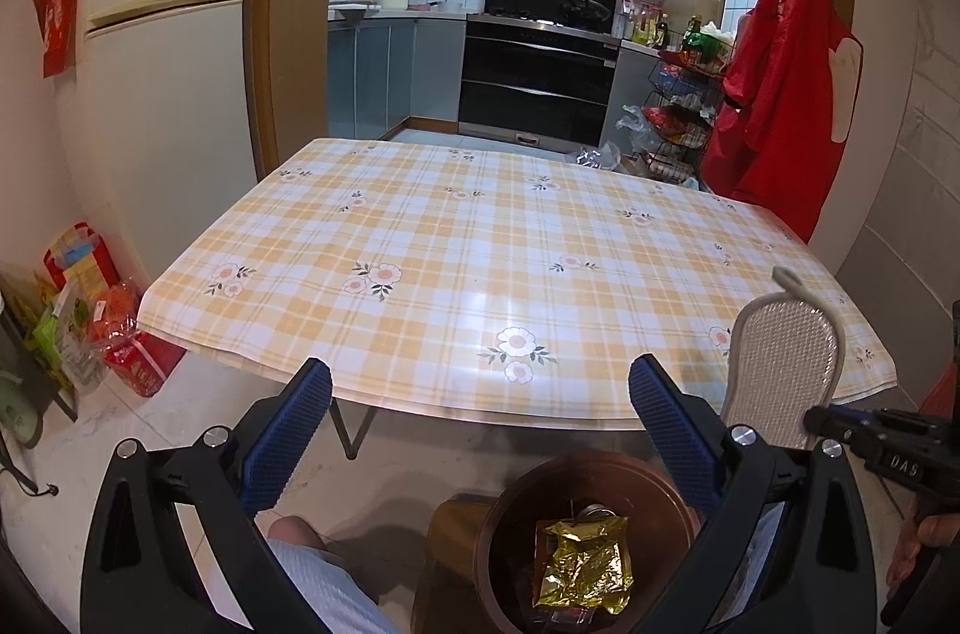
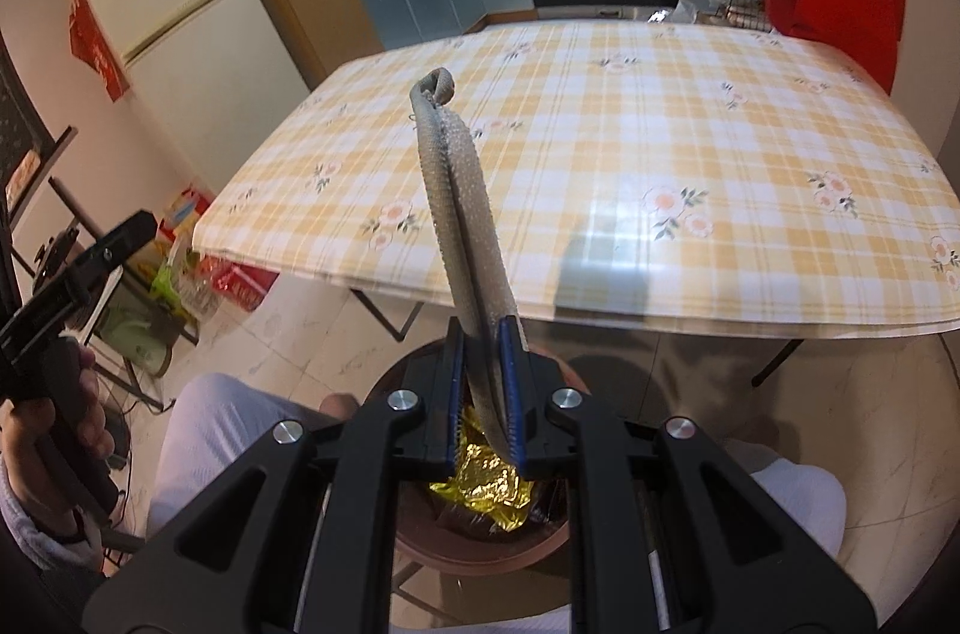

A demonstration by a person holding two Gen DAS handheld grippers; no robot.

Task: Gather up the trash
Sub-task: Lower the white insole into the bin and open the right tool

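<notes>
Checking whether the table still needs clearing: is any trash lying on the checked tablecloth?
No, the left wrist view shows the tablecloth bare, while the gold wrapper already lies in the brown bin.

Table: a folding table under a glossy yellow-and-white checked cloth with small flower prints [image 1: 480, 238] [image 2: 660, 141], its top bare from both wrists' views, with window light glaring off it.
Floor: pale marbled tiles [image 1: 198, 430] [image 2: 288, 334].
On the floor, near edge: a round brown bin [image 1: 498, 532] [image 2: 540, 544], a crumpled gold foil wrapper [image 1: 585, 565] [image 2: 486, 484] lying inside it.
On the floor, left: red and green packets [image 1: 96, 316] [image 2: 204, 268], bunched beside the table by the wall.
</notes>
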